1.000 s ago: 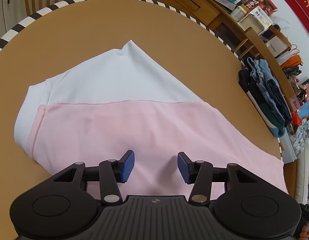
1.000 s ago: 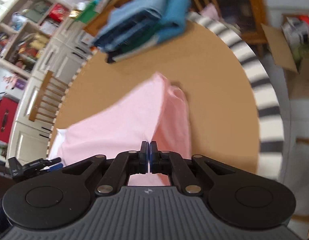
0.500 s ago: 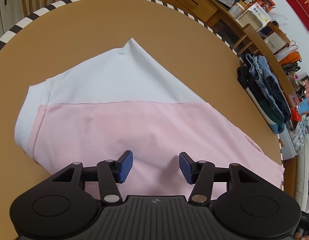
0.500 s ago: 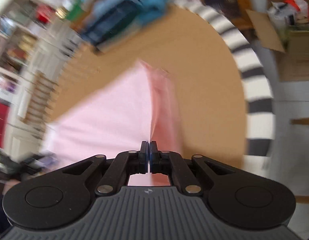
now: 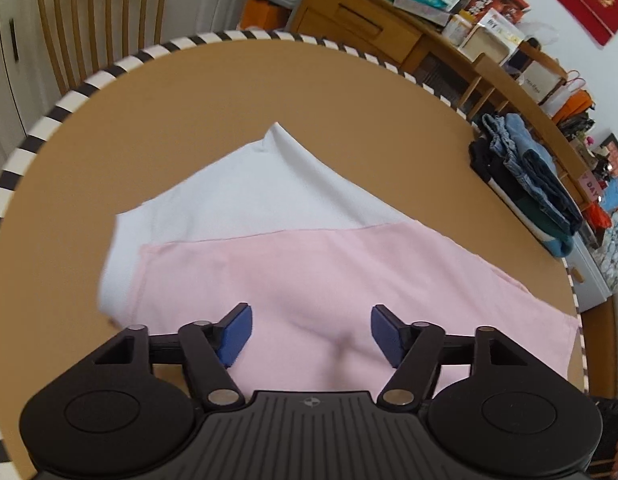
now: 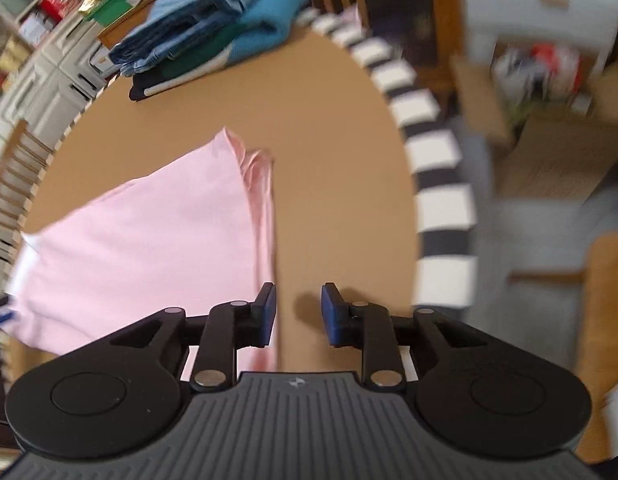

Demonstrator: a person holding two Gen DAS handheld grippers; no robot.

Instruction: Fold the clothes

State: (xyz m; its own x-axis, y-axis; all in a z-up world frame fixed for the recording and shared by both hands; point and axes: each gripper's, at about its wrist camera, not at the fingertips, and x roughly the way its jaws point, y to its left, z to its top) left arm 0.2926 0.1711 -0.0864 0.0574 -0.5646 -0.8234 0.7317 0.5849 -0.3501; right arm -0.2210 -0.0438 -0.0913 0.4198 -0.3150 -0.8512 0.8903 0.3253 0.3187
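A pink and white garment (image 5: 317, 256) lies folded flat on the round brown table (image 5: 189, 112), pink half near me, white half beyond. My left gripper (image 5: 311, 334) hovers over the pink cloth, its jaws opening wide, with nothing pinched between the blue pads (image 5: 235, 334). In the right wrist view the same garment (image 6: 149, 240) lies to the left. My right gripper (image 6: 299, 314) is over bare table just beside the cloth's right edge, its jaws opening and empty.
A stack of folded clothes (image 5: 525, 176), blue, denim and dark green, sits at the table's far right edge; it shows as the stack (image 6: 213, 36) at the back in the right wrist view. A striped rim (image 6: 441, 208) bounds the table. Chairs and cluttered shelves surround it.
The right gripper has opened and let go of the pink cloth, which now lies flat. The left gripper has opened wider and lifted back from the garment.
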